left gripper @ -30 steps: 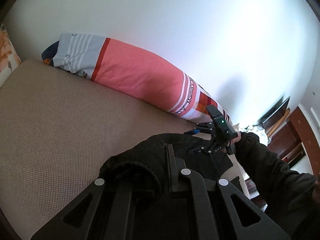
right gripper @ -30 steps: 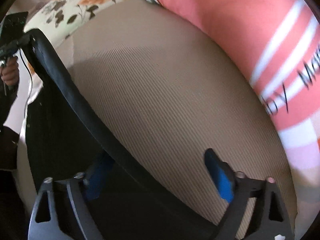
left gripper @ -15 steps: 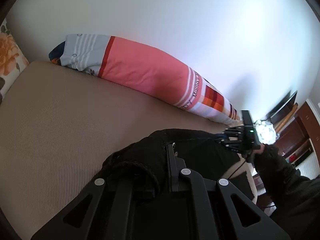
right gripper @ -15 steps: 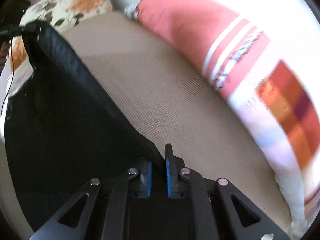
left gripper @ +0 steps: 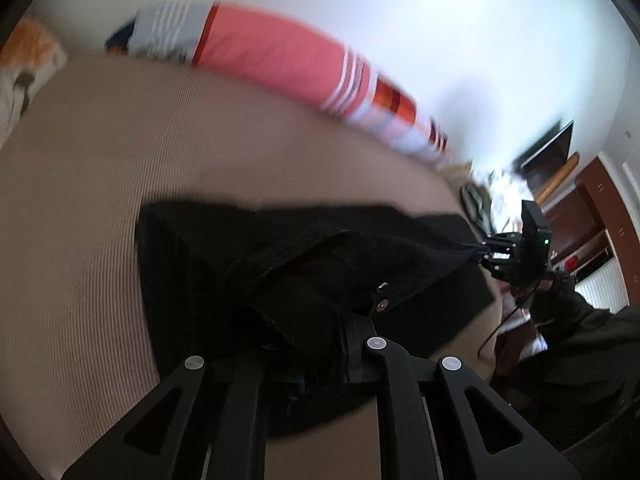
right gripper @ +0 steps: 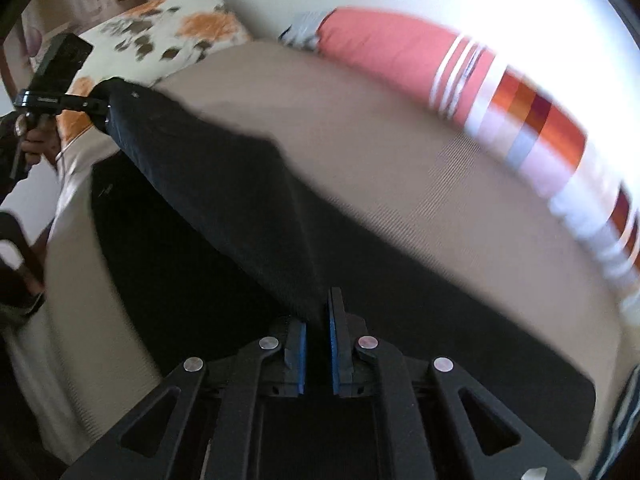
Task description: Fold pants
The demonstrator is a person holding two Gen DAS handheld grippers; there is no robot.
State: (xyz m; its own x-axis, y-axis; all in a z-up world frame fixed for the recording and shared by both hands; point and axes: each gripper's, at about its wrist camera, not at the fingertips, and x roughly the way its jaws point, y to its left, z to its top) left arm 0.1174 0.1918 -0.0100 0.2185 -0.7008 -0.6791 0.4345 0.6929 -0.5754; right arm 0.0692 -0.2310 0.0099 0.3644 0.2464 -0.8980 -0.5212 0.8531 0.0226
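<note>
Black pants (left gripper: 260, 264) lie on a tan bed, with one edge lifted and stretched taut between my two grippers. In the left wrist view my left gripper (left gripper: 320, 356) has bunched waistband fabric with a metal snap between its fingers; its jaws are opening slightly while the cloth stays pinched. The right gripper (left gripper: 482, 248) shows far right, pulling the edge. In the right wrist view my right gripper (right gripper: 318, 312) has its blue pads closing tight on the pants (right gripper: 208, 184) edge. The left gripper (right gripper: 100, 106) holds the far end at upper left, in a person's hand.
The tan bed cover (left gripper: 100, 200) spreads left and ahead. A long pink striped bolster (left gripper: 272, 52) lies along the white wall. A floral pillow (right gripper: 168, 40) sits at the bed's head. Brown furniture (left gripper: 592, 200) stands beyond the bed's right end. Both views are motion-blurred.
The right gripper went from wide open to shut on the pants edge, then rose. Both grippers moved apart, stretching the fabric between them. More of the pants now lies spread on the bed.
</note>
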